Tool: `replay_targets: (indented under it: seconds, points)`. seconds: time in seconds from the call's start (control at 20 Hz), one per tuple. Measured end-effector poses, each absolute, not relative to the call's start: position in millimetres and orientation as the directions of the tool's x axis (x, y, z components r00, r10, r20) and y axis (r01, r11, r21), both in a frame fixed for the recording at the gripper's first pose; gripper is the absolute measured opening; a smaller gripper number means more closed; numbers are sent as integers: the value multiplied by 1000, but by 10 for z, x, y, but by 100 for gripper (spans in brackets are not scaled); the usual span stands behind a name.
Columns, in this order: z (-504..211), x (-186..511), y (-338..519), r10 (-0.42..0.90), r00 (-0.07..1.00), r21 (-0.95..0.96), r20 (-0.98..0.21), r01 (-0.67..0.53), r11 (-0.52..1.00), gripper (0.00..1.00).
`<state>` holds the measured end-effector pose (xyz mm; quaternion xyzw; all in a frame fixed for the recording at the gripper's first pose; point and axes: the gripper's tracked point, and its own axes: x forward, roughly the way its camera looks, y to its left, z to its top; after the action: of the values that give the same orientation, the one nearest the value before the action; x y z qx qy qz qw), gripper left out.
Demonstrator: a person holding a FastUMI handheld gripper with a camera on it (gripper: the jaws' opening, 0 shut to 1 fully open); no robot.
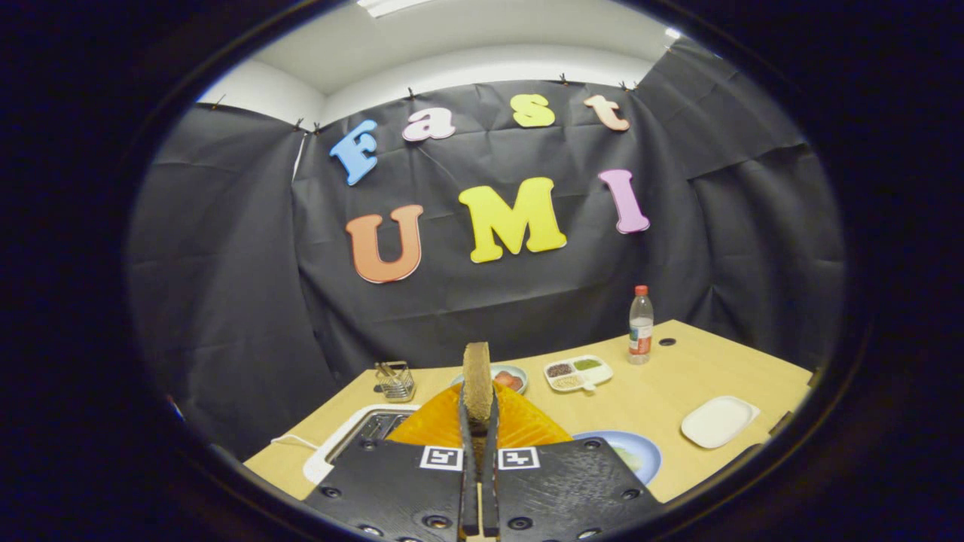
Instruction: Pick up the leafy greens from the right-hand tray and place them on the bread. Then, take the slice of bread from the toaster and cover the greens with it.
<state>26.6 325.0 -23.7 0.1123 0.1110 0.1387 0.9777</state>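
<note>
Tongs [479, 421] clamped on the upright bread slice [477, 380], which rises between both fingers.

Light falls from a ceiling panel [388, 6] overhead, leaving the table [678, 384] evenly bright with only soft shadows. Fisheye distortion bows the table edge and wall folds, and the gripper [479, 421] close to the lens looks slightly soft.

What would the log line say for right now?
gripper: shut on bread slice, edge-on, lifted | toaster: below left | blue plate: below right | white tray: bare
</note>
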Motion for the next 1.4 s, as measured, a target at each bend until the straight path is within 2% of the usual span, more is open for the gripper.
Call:
replay_targets:
  seconds: [0.65,1.0,1.25,1.4]
  points:
    - [-1326,459,2874,257,904,332,-342,-140,933,2]
    - [-1563,481,2758,257,896,402,-362,-99,910,2]
    - [-1695,491,2464,217,904,401,-369,-56,914,15]
    - [-1781,504,2390,223,894,419,-388,-45,907,19]
